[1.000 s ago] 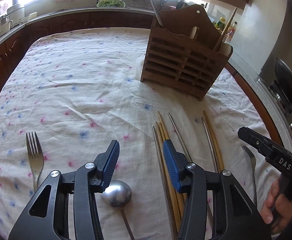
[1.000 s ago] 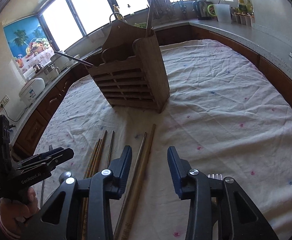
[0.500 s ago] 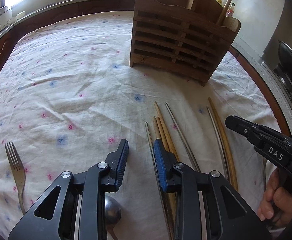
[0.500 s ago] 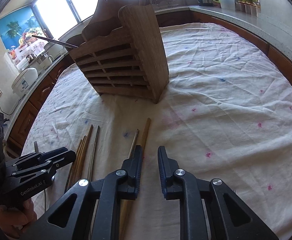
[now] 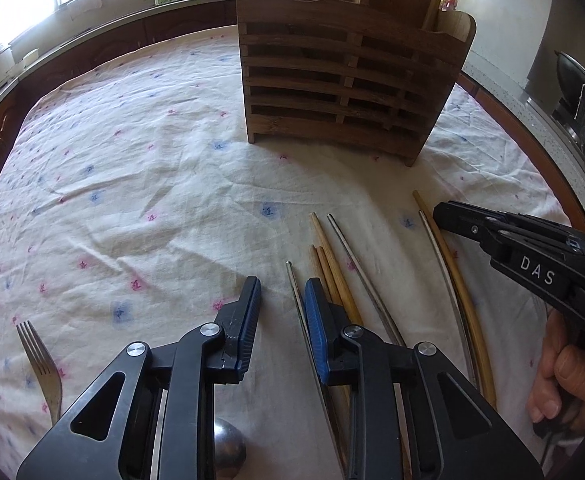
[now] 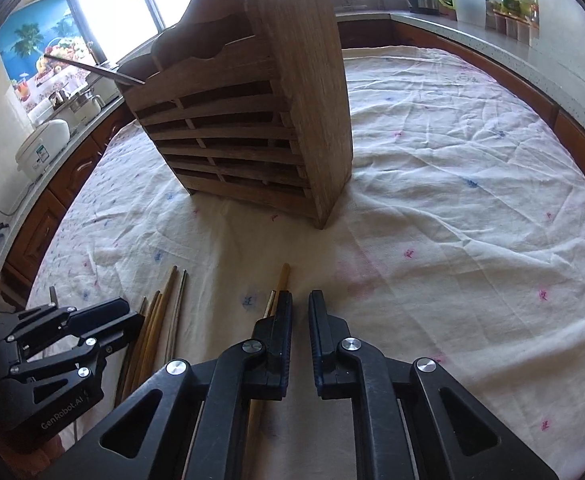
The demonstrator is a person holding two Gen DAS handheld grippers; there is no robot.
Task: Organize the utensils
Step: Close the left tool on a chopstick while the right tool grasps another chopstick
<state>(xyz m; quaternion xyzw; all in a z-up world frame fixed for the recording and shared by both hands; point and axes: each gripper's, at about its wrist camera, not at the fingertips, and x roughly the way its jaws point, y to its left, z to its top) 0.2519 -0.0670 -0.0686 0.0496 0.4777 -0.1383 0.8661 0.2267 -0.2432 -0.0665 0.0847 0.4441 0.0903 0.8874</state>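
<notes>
Both grippers narrowed and dropped toward the chopsticks (image 5: 334,276) over the last second: left gripper (image 5: 280,292) half apart straddling the left bundle's metal stick, right gripper (image 6: 300,308) near-together, empty, beside the bamboo pair, so pickup looks imminent; wooden holder (image 5: 348,80) upright beyond, partly loaded.

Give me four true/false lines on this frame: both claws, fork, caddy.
1. The left claw grips a chopstick. False: it is open and holds nothing.
2. The fork lies on the cloth left of the left claw. True.
3. The wooden caddy lies tipped on its side. False: it stands upright on the cloth.
4. The right claw has a narrow gap between its fingers, with nothing in it. True.
</notes>
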